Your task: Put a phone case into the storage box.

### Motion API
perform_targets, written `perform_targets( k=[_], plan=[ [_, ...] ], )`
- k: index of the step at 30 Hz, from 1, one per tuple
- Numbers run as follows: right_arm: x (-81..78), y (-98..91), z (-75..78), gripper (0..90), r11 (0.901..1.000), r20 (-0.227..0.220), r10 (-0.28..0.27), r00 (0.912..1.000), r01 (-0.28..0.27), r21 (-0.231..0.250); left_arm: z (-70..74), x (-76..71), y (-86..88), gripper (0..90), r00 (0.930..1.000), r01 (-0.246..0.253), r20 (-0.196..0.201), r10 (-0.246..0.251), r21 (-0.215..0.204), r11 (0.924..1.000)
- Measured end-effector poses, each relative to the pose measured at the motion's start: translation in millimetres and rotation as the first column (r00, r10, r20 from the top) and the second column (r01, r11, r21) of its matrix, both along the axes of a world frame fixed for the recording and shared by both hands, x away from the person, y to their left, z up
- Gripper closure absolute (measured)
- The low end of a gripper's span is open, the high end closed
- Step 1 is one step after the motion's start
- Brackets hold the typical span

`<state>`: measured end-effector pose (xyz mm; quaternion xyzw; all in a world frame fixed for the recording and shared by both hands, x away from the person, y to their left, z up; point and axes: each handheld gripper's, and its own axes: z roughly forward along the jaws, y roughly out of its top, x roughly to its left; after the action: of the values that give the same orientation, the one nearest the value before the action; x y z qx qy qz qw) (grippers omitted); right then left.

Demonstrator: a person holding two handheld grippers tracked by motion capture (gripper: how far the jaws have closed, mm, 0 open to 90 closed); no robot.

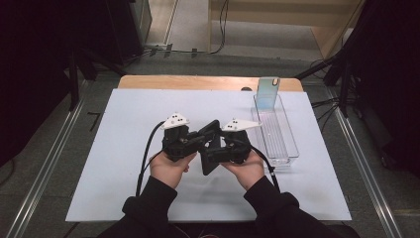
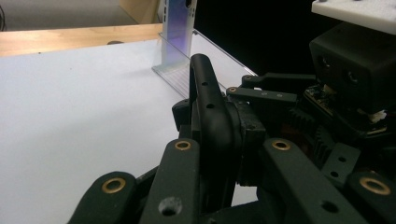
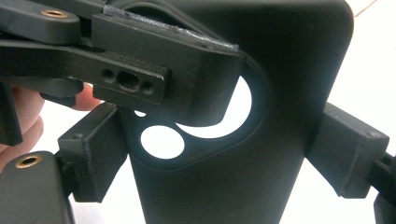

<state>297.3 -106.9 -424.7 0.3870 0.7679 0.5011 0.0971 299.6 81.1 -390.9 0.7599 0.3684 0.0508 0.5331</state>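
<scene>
A black phone case hangs above the white table mat between both grippers. My left gripper comes in from the left and is shut on the case's thin wall near the camera cutout. In the left gripper view the case stands edge-on between the jaws. My right gripper spans the case's width. In the right gripper view its two pads sit against the opposite long edges of the case, and the left gripper's pad clamps the rim of the cutout.
A phone with a pale iridescent back leans upright at the far end of a clear plastic tray to the right. The white mat covers a wooden table whose edge shows at the back. Metal rails run along both sides.
</scene>
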Motion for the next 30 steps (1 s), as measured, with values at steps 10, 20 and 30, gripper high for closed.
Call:
perform_targets(
  k=[10, 20, 30],
  plan=[
    [1.4, -2.2, -1.3, 12.1, 1.0, -0.004, -0.001, 1.0, 0.001, -0.009, 6.5, 2.4, 8.1, 64.3, 0.9996, -0.02, -0.023, 0.019, -0.037, 0.9991],
    [9.1, -12.0, -6.4, 12.1, 0.9988, -0.027, -0.035, 0.999, 0.034, -0.036, 11.8, 8.4, 24.9, 48.4, 0.9963, -0.012, -0.085, 0.007, -0.063, 0.9979],
    [17.5, -26.4, -8.9, 12.1, 0.9948, -0.035, -0.083, 0.9959, 0.081, -0.062, 8.6, 6.5, 39.2, 39.5, 0.992, 0.017, -0.124, -0.024, -0.061, 0.998]
  ],
)
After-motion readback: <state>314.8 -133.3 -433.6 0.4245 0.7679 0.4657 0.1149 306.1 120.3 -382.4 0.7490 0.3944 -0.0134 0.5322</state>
